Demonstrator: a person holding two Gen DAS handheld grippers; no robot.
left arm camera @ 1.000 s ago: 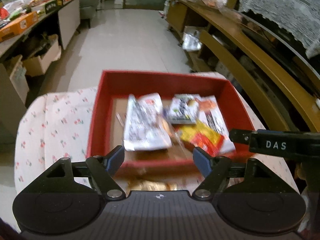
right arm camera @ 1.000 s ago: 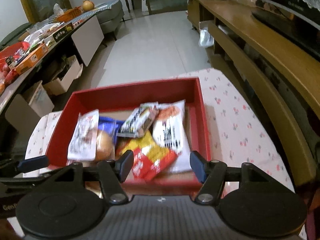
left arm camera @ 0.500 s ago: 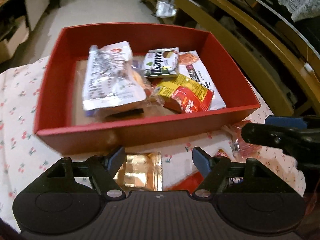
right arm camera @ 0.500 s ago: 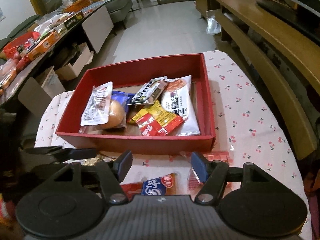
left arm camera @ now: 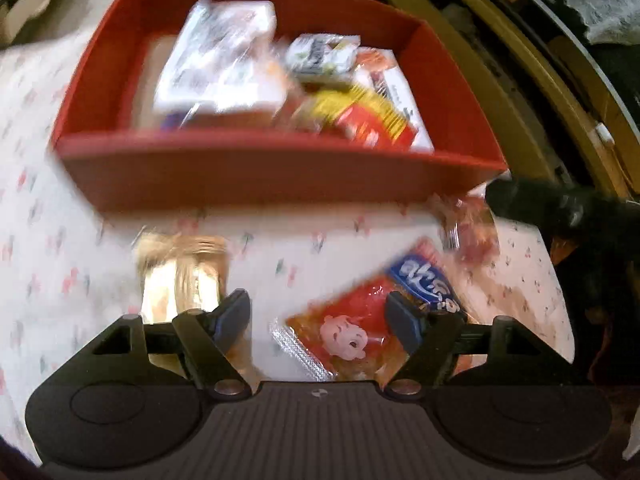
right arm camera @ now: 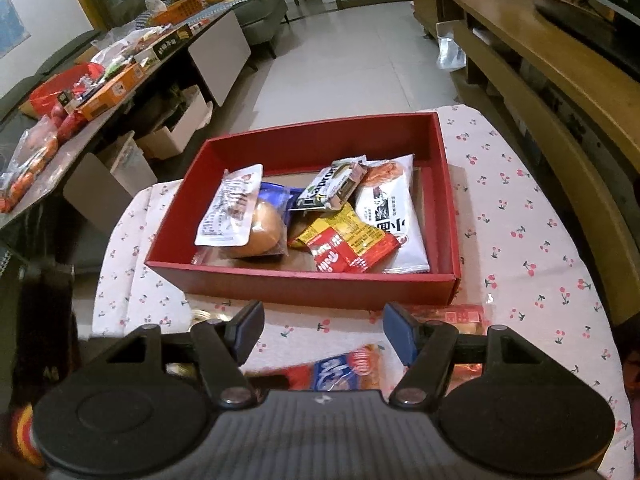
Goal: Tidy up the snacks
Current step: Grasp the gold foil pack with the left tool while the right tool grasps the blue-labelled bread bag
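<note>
A red box (left arm camera: pixel 280 176) on the cherry-print cloth holds several snack packets, among them a white pouch (right arm camera: pixel 232 208) and a yellow-red pack (right arm camera: pixel 344 244). Three packets lie on the cloth in front of it: a gold one (left arm camera: pixel 182 272), a red-orange one with a cartoon face and blue label (left arm camera: pixel 372 320), and a clear one with red contents (left arm camera: pixel 468 228). My left gripper (left arm camera: pixel 318 316) hovers low over the red-orange packet, its jaws opening, not pressing on anything. My right gripper (right arm camera: pixel 322 328) stands open above the same packet (right arm camera: pixel 344 368), holding nothing.
The cloth-covered table (right arm camera: pixel 540 240) is small and its edges are close on all sides. A long wooden shelf unit (right arm camera: pixel 560 92) runs along the right. A cluttered counter (right arm camera: pixel 100 80) with boxes stands to the left across the tiled floor.
My left gripper has dropped and tipped down from the box to the packets in front of it. The right gripper has pulled back from the box, bringing the front packets into view.
</note>
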